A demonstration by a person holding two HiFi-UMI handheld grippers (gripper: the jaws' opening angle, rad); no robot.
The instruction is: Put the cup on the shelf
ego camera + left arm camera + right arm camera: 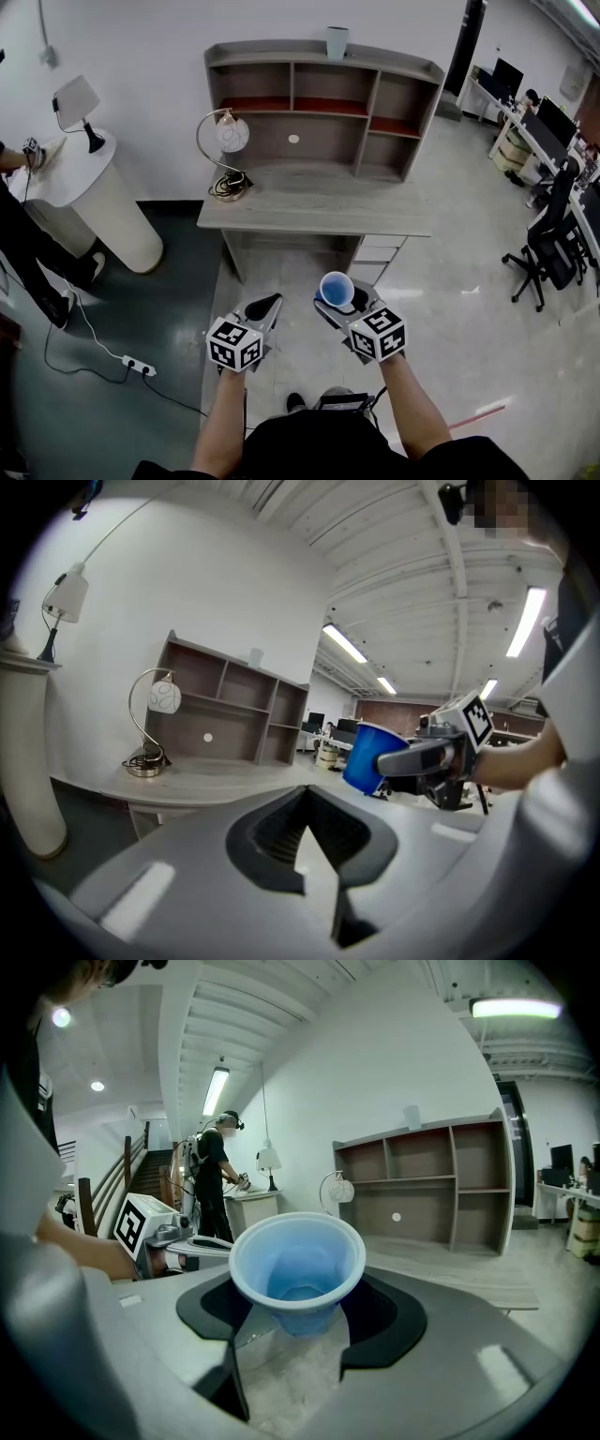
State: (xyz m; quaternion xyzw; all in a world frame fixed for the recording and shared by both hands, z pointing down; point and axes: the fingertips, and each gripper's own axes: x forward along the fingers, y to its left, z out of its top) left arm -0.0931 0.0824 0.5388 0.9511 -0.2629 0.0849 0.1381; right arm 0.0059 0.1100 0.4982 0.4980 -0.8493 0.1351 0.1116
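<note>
Logged one blue cup point(336, 284), upright and mouth up, at lower centre of the head view. Found it clamped round its lower wall by the right gripper point(341, 302), jaws standing wide on either side of it, rim clear above the pads, nothing visible inside. Found the left gripper point(266, 306) just to the left of the right one, jaws drawn together to a point with nothing between them, apart from the cup. Noted the shelf point(323, 103) at upper centre of the frame, standing at the back of a grey desk point(319, 211), open compartments facing forward, well apart from both grippers with bare floor between. Noted also a pale cup-like vessel point(337, 41) on the shelf's top board, a globe lamp point(225, 155) at the desk's left end, a round white pedestal table point(103, 206) at upper left, and an office chair point(548, 244) at right. Judged progress: pick-up done, cup secured and carried in the air; left to do, the approach to the desk, choice of a compartment or the top board, placing the cup upright, and release.
</note>
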